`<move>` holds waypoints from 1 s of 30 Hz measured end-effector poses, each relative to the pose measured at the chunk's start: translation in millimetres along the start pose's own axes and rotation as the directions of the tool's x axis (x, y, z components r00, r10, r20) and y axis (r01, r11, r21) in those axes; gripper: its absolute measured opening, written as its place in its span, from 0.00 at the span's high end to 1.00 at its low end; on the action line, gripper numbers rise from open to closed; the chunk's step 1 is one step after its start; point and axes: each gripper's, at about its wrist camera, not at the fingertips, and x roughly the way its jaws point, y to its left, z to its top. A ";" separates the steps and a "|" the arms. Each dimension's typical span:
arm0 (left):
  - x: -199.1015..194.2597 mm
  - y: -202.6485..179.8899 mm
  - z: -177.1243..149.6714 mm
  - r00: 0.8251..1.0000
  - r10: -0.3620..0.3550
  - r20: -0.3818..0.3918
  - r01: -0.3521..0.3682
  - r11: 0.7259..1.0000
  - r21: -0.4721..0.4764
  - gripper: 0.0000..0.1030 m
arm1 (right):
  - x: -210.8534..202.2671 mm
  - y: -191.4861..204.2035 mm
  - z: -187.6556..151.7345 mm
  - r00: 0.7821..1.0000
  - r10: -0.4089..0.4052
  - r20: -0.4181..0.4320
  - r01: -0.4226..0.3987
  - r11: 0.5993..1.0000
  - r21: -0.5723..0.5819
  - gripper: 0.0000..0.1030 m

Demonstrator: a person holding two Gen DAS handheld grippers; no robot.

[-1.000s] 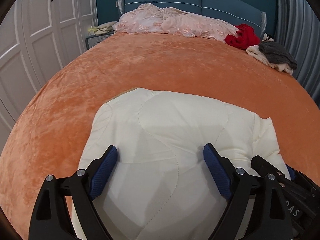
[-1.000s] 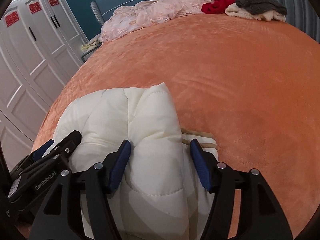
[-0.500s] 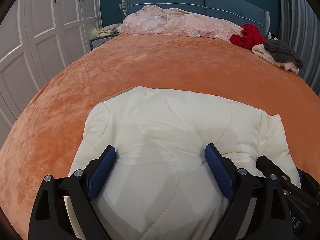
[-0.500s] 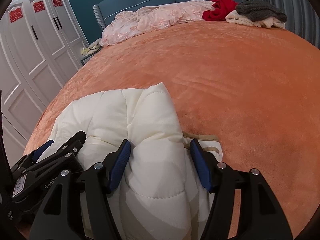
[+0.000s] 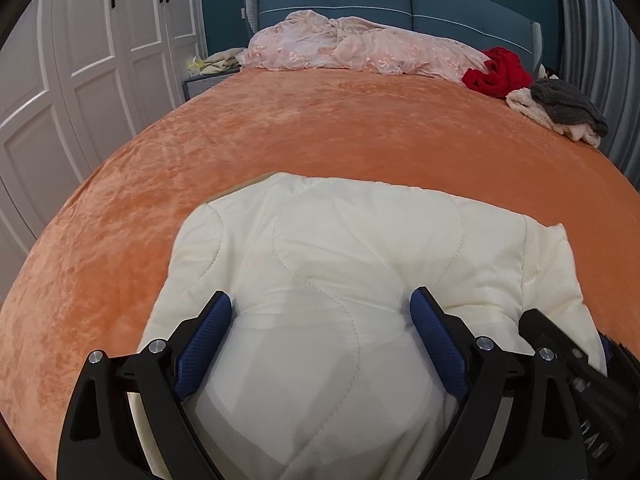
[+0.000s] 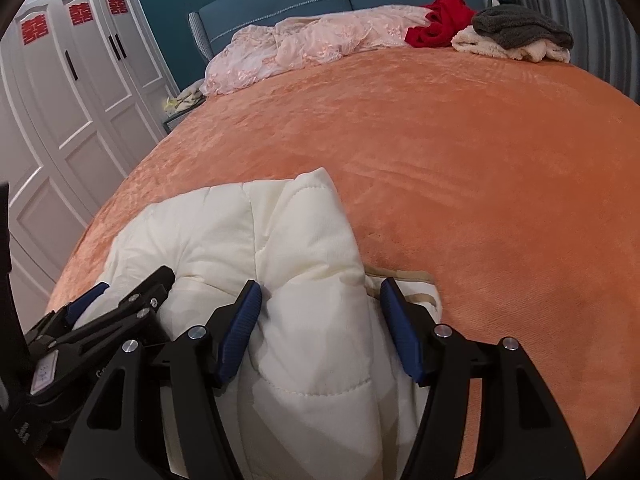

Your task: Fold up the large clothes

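A cream quilted padded jacket [image 5: 344,248] lies folded into a thick bundle on the orange bedspread [image 5: 320,128], near the foot of the bed. It also shows in the right wrist view [image 6: 256,240]. My left gripper [image 5: 322,312] is open, its blue pads pressed on either side of a bulge of the jacket. My right gripper [image 6: 320,300] is open around the jacket's right edge, where a tan trim [image 6: 404,276] peeks out. Each gripper shows at the edge of the other's view.
At the head of the bed lie a pink lace cover [image 5: 360,48], a red garment [image 5: 496,72] and a grey-and-cream pile [image 5: 560,112]. White wardrobe doors [image 5: 80,80] stand to the left. A blue headboard [image 5: 400,0] is at the back.
Both views have pulled back and risen slightly, so more of the jacket and bed shows. The jacket and the jaw openings look the same.
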 end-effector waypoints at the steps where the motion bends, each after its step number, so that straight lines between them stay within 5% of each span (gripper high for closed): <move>1: -4.7 2.6 0.5 1.000 -0.006 -0.010 0.006 1.000 0.002 0.14 | -12.4 1.8 3.2 1.000 -0.008 0.001 0.008 1.000 -0.013 0.44; 3: -20.3 10.1 -1.1 0.999 -0.022 -0.031 0.022 1.000 0.004 0.14 | -39.4 8.2 4.8 0.999 -0.019 0.025 0.021 0.998 -0.064 0.47; 8: -68.7 33.7 -25.6 0.996 -0.066 -0.067 0.065 0.998 -0.015 0.14 | -77.3 26.4 -15.1 0.997 -0.008 -0.073 -0.009 0.972 -0.234 0.80; 15: -87.4 51.1 -64.0 0.986 -0.066 -0.155 0.058 0.997 -0.054 0.12 | -64.8 8.6 -39.7 0.972 -0.132 -0.193 0.077 0.961 -0.267 0.87; 26: -178.5 34.8 -89.7 0.990 0.006 -0.138 -0.005 1.000 0.009 0.14 | -173.2 21.2 -56.6 0.977 -0.103 -0.186 0.064 0.977 -0.205 0.81; 28: -197.7 28.3 -96.2 0.991 0.019 -0.133 -0.016 1.000 0.025 0.14 | -189.2 24.5 -64.5 0.979 -0.100 -0.178 0.063 0.978 -0.201 0.58; 30: -212.9 24.8 -102.4 0.991 0.028 -0.133 -0.024 0.999 0.028 0.14 | -211.2 29.0 -77.3 0.983 -0.105 -0.148 0.074 0.977 -0.200 0.52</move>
